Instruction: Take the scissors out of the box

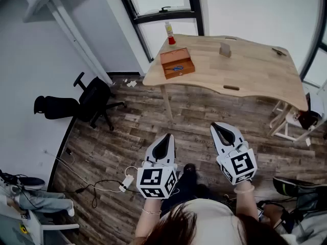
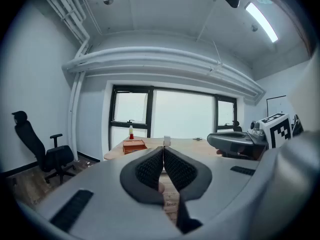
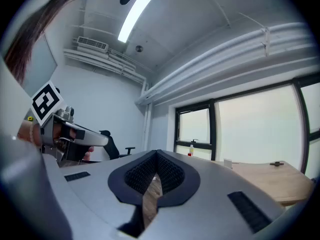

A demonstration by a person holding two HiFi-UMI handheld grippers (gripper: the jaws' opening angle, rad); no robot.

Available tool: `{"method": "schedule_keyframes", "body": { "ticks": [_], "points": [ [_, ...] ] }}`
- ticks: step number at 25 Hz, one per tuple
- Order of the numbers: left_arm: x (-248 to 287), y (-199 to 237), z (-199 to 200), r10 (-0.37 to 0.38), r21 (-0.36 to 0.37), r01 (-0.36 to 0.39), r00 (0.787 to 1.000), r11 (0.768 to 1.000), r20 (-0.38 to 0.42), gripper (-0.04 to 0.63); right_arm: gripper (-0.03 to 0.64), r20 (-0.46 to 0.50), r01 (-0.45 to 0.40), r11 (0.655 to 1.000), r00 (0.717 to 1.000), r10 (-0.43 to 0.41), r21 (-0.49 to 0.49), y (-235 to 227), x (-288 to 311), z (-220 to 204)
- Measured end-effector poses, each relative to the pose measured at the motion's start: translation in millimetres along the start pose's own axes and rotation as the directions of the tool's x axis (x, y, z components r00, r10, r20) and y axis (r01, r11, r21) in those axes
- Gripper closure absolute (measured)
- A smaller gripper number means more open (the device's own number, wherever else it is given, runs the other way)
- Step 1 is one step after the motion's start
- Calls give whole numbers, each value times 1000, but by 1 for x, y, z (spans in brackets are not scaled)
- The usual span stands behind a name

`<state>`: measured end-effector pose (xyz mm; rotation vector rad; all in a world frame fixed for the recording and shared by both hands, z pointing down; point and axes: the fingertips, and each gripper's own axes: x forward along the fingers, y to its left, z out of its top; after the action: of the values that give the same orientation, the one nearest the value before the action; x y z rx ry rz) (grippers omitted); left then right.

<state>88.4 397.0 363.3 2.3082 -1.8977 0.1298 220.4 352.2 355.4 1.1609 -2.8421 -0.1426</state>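
Observation:
An open brown wooden box stands on the near left corner of a wooden table, with a blue-handled thing that may be the scissors inside. The box also shows far off in the left gripper view. Both grippers are held level over the floor, well short of the table. My left gripper is shut with nothing between its tips. My right gripper is shut and empty too, its tips touching.
A small bottle with a red base stands at the table's far edge, a small grey block mid-table. A black office chair stands left of the table. Cables and a power strip lie on the wood floor by my feet.

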Motion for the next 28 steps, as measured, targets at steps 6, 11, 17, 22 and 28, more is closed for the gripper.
{"method": "schedule_keyframes", "body": {
  "ticks": [6, 11, 17, 22, 28],
  "points": [
    [23, 5, 2, -23, -3, 23, 1000, 1000, 5, 576, 591, 16, -11, 1000, 1000, 10, 29, -10, 15, -2],
    [47, 13, 4, -51, -9, 51, 999, 999, 8, 575, 591, -2, -1, 999, 1000, 1, 54, -19, 34, -5],
    [78, 30, 8, -84, -18, 85, 996, 996, 8, 575, 589, -11, 25, 995, 1000, -24, 102, -30, 62, -7],
    [104, 49, 12, -105, -20, 105, 994, 994, 10, 575, 589, -19, 41, 993, 999, -39, 114, -40, 94, -10],
    [140, 74, 18, -134, -21, 134, 991, 991, 7, 575, 591, -66, 34, 992, 997, -26, 119, -49, 138, -19]
  ]
}}
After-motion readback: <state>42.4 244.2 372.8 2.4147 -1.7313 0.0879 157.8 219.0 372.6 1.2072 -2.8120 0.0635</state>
